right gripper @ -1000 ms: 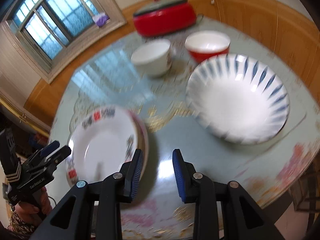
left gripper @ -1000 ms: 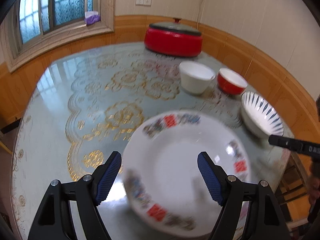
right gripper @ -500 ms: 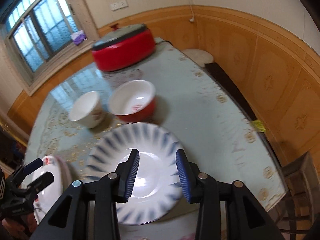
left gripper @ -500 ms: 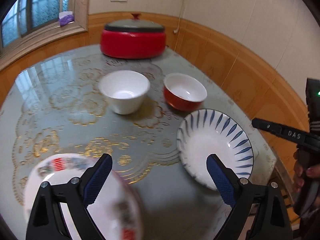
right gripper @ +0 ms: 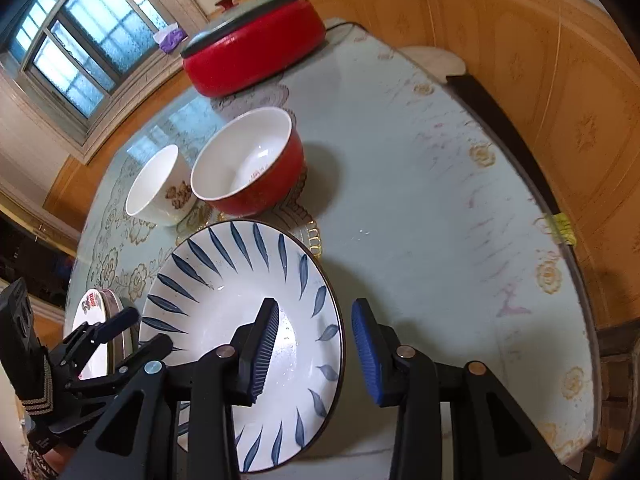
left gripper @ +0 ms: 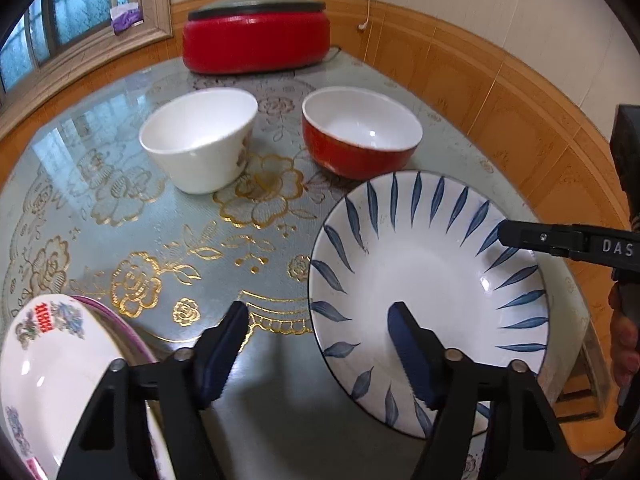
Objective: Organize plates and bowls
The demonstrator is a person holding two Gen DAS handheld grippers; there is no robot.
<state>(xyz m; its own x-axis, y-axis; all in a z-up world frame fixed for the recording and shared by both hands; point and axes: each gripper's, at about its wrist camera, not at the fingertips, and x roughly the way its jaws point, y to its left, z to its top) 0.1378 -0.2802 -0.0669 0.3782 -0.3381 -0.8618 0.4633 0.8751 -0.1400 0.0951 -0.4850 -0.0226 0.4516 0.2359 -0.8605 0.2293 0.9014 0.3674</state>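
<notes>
Straddling the glossy white, blue-leaf-patterned ceramic bowl's (left gripper: 428,280) rim at frame centre, I see both my left gripper (left gripper: 316,352) and right gripper (right gripper: 314,348) gaping, the left's jaws just narrowed, pads untouching.

The left gripper (left gripper: 316,344) points steeply down, its jaws apart and just closing somewhat, nothing pressed between the pads. The right gripper (right gripper: 316,344) also tilts down, jaws narrowly apart, gripping nothing.
</notes>
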